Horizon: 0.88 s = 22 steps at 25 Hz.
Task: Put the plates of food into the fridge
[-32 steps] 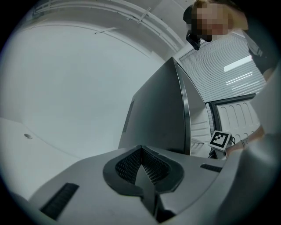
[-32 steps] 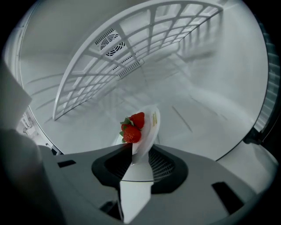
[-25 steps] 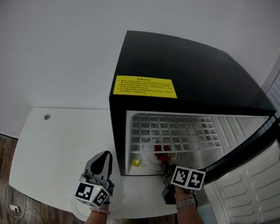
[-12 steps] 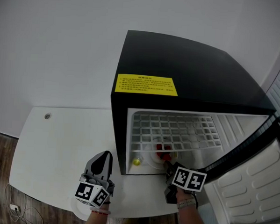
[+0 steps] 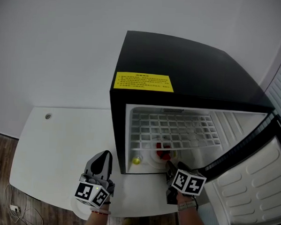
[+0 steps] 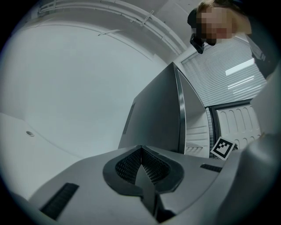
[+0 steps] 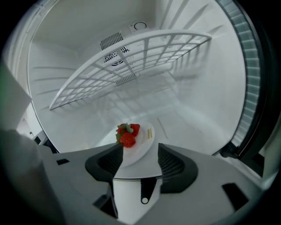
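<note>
Directly ahead of the right claw, whose jaws are opening, the plate of strawberries rests on the fridge floor, its near rim between them and seemingly unpinched. A wire shelf spans above; the door stands open rightward. The left claw, jaws together and empty, is farther off, over the counter.

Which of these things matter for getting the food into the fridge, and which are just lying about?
Part of the job: fridge, door open; plate of strawberries on its floor; right gripper, jaws opening either side of the plate's near rim.

Just lying about: left gripper, shut and empty; white table; yellow label on the fridge top; cable on the floor.
</note>
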### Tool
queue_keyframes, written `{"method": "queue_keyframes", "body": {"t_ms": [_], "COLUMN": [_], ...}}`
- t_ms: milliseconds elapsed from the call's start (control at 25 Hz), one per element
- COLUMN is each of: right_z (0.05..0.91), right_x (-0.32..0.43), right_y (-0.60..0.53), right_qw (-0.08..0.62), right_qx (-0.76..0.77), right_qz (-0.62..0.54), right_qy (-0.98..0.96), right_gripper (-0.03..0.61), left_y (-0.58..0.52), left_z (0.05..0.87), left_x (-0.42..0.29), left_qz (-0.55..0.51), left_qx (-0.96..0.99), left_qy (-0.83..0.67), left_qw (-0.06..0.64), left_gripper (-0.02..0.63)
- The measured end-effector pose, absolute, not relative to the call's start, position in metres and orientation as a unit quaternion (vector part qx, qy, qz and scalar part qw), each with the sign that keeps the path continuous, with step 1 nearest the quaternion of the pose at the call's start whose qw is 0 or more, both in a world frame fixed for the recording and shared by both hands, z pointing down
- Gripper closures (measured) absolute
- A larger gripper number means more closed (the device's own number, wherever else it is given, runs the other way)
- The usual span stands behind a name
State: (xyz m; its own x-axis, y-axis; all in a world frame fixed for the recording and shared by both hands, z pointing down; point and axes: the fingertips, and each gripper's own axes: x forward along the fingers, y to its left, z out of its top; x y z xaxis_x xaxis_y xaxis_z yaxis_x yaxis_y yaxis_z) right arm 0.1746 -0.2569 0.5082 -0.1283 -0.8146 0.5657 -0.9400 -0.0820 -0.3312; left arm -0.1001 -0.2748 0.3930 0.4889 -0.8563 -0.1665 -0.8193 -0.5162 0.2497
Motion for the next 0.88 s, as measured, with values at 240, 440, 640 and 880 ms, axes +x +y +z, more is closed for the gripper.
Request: {"method": "queue_keyframes", "body": {"t_ms": [240,440,640,880], "right_z": [0.492,0.478,0.472,0.469], "right_x": [0.165,0.142,0.121,0.105], "right_y": [-0.242,-0.227,-0.206,-0.174], "right_qw": [0.095,0.111,0.103,0.103], "right_qx": [0.640,0.612,0.577,0.559], "right_qz": [0.309,0.268,0.260,0.244], "right_qy": [-0.697,-0.735,-0.767,-0.786], "right_gripper": [0.351,0.353,0.355,0.571], "left_y": [-0.266,-0.256,-0.241,-0.213], "left_z": [0.385,0.378,0.372,0.369], "left_x": [-0.100,-0.096,-0.093,-0.090], "left_qz": [-0.134,-0.139,-0.144,-0.145], "left_qx": [0.857,0.855,0.853,0.851], "left_qy": [-0.494,-0.496,-0.499,-0.502], "left_qw": [0.061,0.057,0.053,0.053], "left_gripper": [0.606,0.606,0.606,0.606]}}
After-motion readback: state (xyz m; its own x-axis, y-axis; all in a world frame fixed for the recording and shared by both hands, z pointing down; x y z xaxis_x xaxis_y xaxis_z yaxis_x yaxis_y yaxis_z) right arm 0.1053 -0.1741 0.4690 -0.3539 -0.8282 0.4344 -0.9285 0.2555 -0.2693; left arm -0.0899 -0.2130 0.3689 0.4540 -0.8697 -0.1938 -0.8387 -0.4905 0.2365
